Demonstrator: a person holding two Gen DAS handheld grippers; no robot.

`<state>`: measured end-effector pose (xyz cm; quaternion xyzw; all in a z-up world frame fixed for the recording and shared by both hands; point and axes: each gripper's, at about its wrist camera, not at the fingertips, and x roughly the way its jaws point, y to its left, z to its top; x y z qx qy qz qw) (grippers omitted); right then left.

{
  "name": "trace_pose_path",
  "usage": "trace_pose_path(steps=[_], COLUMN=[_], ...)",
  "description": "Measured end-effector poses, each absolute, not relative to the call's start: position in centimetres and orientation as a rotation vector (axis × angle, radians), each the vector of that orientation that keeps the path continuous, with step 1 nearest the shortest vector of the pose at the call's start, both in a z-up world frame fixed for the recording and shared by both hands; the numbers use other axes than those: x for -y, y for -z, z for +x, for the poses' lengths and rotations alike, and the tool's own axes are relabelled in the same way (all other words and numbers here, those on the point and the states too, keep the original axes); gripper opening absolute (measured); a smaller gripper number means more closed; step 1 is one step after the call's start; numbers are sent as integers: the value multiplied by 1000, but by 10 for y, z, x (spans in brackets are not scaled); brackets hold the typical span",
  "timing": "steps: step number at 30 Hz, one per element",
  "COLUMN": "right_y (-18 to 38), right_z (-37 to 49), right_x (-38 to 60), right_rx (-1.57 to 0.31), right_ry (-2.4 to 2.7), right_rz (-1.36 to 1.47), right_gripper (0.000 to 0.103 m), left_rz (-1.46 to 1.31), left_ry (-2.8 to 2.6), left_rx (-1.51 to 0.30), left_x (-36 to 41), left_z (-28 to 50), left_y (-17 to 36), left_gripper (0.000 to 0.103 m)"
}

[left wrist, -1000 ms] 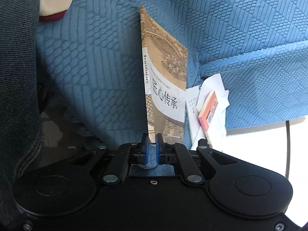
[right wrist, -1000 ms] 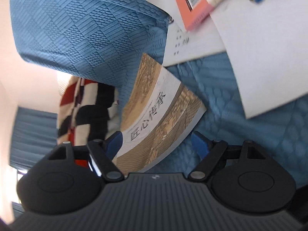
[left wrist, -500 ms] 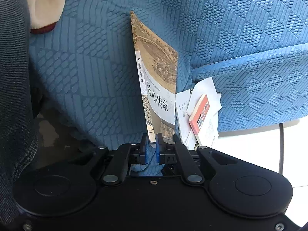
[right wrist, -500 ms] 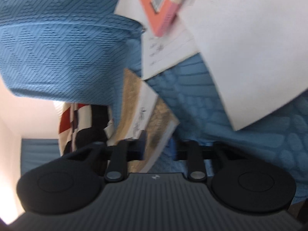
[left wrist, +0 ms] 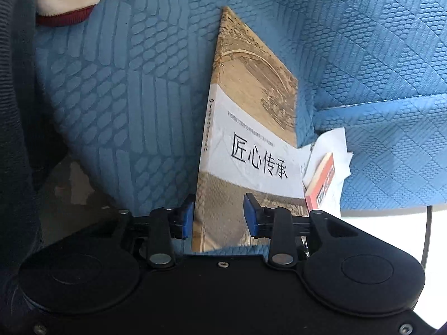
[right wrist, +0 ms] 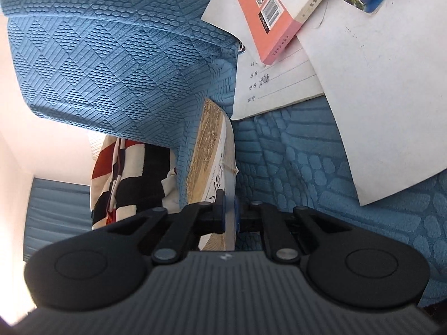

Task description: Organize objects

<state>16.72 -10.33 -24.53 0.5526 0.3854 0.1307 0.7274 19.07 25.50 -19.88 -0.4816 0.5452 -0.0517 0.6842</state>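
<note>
While its jaws are opening, the left gripper (left wrist: 218,216) is seen apart around the tan book (left wrist: 251,128), pads off the cover | the book is stood on edge ahead on the blue sofa (left wrist: 125,83) | the right gripper (right wrist: 229,213) is clamped on the book's edge, jaws closing | an orange book (right wrist: 268,14) is seen beyond, upper right.

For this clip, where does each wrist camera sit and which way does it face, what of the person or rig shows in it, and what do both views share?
Left wrist: on the left gripper, looking down along its opening jaws at the tan book on the blue sofa cover; a dark sleeve shows at the left edge.
Right wrist: on the right gripper, jaws closing on the tan book's edge, facing white papers; no body part shows.
Shared: tan book, orange book, sofa cover.
</note>
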Motion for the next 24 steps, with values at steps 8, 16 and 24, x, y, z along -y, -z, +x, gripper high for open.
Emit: trace_pose_path(steps=[8,16,24], right_y=[254,263,246], right_z=[168,170,172], right_x=[109,110,96], right_rx=[-892,-894,-870], right_ry=[-216,-236,-268], right_rz=[1238,1326,1194], right_gripper=[13,37,14], left_rz=[-1045,-1037,-1015], left_ry=[196,250,229], left_rx=[-1197,-1163,-1155], left_x=[-252,-258,-266], left_z=[188,182,176], left_y=[191,159,145], left_gripper=[7,8,9])
